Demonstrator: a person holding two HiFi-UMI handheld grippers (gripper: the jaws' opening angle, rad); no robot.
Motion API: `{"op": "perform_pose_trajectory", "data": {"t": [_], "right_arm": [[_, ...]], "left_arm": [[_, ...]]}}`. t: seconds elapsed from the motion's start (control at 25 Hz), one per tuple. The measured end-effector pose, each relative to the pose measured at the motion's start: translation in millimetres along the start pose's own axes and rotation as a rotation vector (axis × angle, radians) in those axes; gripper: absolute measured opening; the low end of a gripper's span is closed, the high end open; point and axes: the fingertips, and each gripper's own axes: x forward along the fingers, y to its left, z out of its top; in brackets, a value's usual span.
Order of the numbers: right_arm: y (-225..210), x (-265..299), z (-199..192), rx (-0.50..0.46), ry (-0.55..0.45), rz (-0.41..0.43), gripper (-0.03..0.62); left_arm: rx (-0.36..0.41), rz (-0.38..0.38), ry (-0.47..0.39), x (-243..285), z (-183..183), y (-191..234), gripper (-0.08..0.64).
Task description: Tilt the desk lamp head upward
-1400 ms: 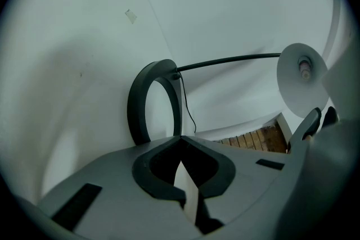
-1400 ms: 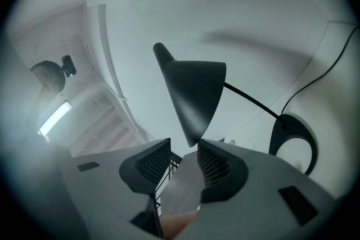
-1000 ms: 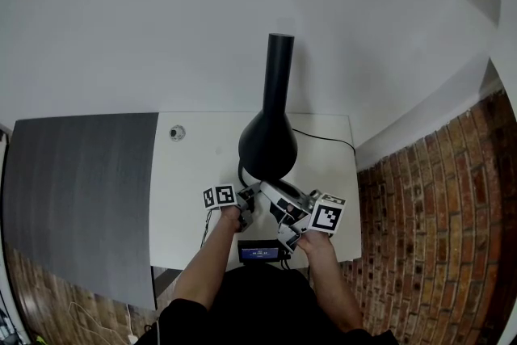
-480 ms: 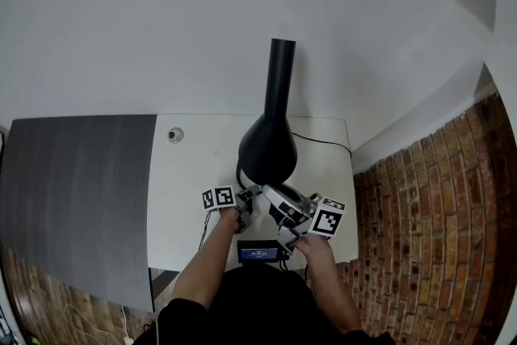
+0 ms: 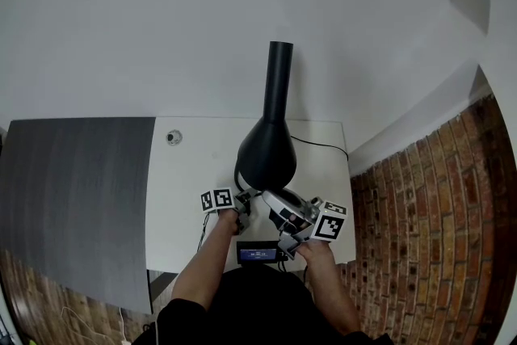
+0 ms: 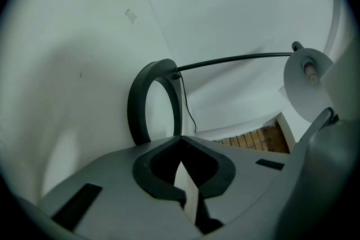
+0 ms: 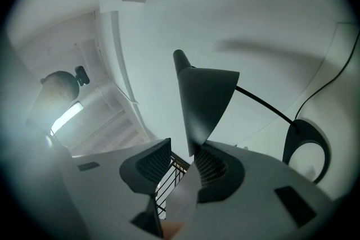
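Observation:
A black desk lamp stands on the white desk; its cone head widens toward me and its neck points away. My right gripper sits just under the head's near rim. In the right gripper view the shade dips its rim between the open jaws of the right gripper, beside the right pad. My left gripper is left of the head. In the left gripper view the left gripper is shut with nothing in it, facing the lamp's ring base and thin arm.
A small device with a lit screen lies at the desk's near edge. The lamp's cable runs off to the right. A round grommet is at the back left. A dark grey panel adjoins the desk on the left; brick floor lies right.
Both grippers have stayed almost in place under the lamp head; the right one has dropped very slightly toward me. The head camera has drifted a little.

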Motion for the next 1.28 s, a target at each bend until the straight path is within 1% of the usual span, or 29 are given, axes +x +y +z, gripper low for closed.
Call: {"op": "perform_pose_trajectory", "data": {"t": [0.44,0.72,0.88,1.28], "right_arm": [[41.3,-4.3,2.6,-0.036,-0.015,0.066,0.132],[66.9,-5.9,8.3,-0.085,-0.02,0.093,0.132],[74.8,-5.8,11.0,-0.107,-0.019,0.098,0.132],[92.3,-5.5,17.7,-0.126,-0.032,0.124,0.132]], "left_arm": [[0.001,0.0,-0.003,-0.5,0.6,1.0,0.009],[0.001,-0.003,-0.001,0.4,0.8,0.7,0.009],[0.001,-0.005,0.0,0.6,0.8,0.6,0.009],[-0.008,-0.022,0.002,0.3,1.0,0.1,0.009]]}}
